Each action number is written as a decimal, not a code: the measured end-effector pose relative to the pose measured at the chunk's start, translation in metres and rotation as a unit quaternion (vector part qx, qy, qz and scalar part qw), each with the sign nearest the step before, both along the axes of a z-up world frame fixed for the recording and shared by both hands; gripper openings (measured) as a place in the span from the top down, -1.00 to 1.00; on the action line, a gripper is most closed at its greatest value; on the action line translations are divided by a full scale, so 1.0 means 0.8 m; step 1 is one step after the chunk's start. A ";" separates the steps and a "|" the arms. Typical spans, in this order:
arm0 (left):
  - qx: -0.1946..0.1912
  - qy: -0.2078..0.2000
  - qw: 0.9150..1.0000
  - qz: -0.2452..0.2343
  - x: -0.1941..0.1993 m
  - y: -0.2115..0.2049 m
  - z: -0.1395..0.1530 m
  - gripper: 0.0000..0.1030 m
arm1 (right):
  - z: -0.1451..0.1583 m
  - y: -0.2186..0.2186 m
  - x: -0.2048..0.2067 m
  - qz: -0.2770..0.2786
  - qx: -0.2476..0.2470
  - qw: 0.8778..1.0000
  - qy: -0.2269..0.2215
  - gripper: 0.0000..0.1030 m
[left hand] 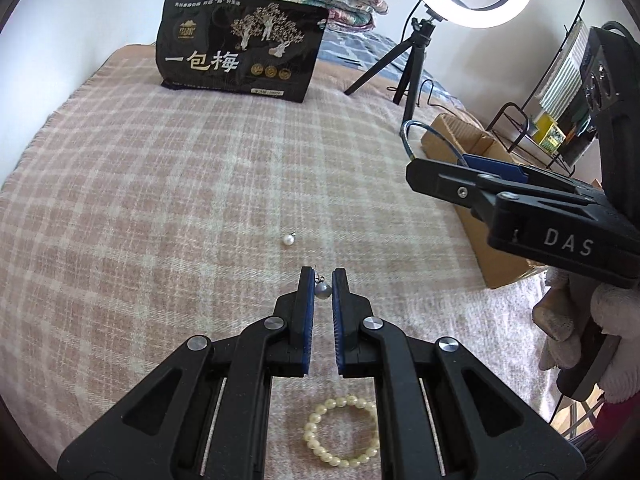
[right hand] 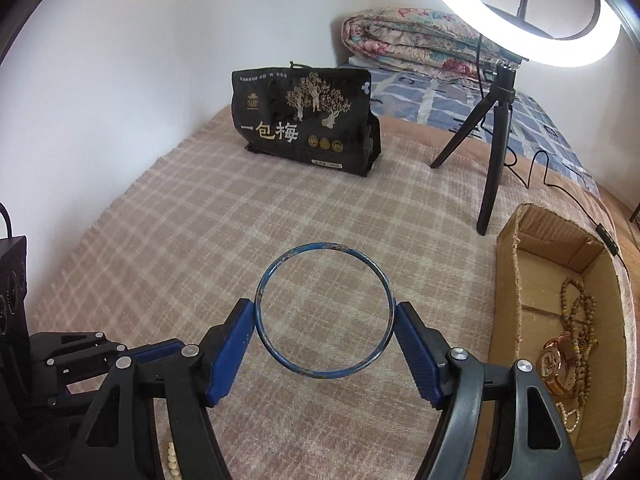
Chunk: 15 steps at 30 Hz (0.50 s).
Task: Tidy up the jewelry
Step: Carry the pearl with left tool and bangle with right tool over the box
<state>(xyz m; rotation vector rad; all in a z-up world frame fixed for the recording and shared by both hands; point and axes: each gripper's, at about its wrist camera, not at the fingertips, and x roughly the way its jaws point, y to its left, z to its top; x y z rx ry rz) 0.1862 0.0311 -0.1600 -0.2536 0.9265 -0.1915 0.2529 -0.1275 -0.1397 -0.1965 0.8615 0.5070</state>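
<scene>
several pieces already lie in the cardboard box (right hand: 516, 280) at the right edge of the bed: a strand of brown wooden beads (right hand: 576, 300), a gold-toned watch (right hand: 560, 360) and what looks like a small pearl strand (right hand: 570, 416) near its front corner, so by my reckoning the sorting is partly done

the right gripper (right hand: 325, 330) holds its tongs wide, pressed against the outer rim of a blue bangle (right hand: 320, 245) that sits level over the plaid blanket (right hand: 160, 260), left of the box and not yet above it; its likely next stop is the box

the left gripper (left hand: 322, 286) has its tongs narrowed to a slim gap around a grey pearl earring (left hand: 322, 290); the pearl seems to touch the left pad, but whether it is firmly pinched i cannot tell

still out on the blanket are a white pearl earring (left hand: 289, 239) just ahead of the left tongs and a cream bead bracelet (left hand: 340, 432) lying beneath them, so at least four pieces remain to be put away
</scene>
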 end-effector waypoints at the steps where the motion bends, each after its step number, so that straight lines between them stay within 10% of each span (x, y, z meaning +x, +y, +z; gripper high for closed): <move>1: -0.001 -0.002 1.000 -0.003 0.000 -0.004 0.003 0.87 | 0.005 -0.004 -0.002 -0.001 0.004 1.000 -0.003 -0.42; 15: -0.018 -0.029 0.998 -0.050 0.011 -0.072 0.041 0.87 | 0.056 -0.086 0.000 -0.057 0.031 0.997 -0.031 -0.42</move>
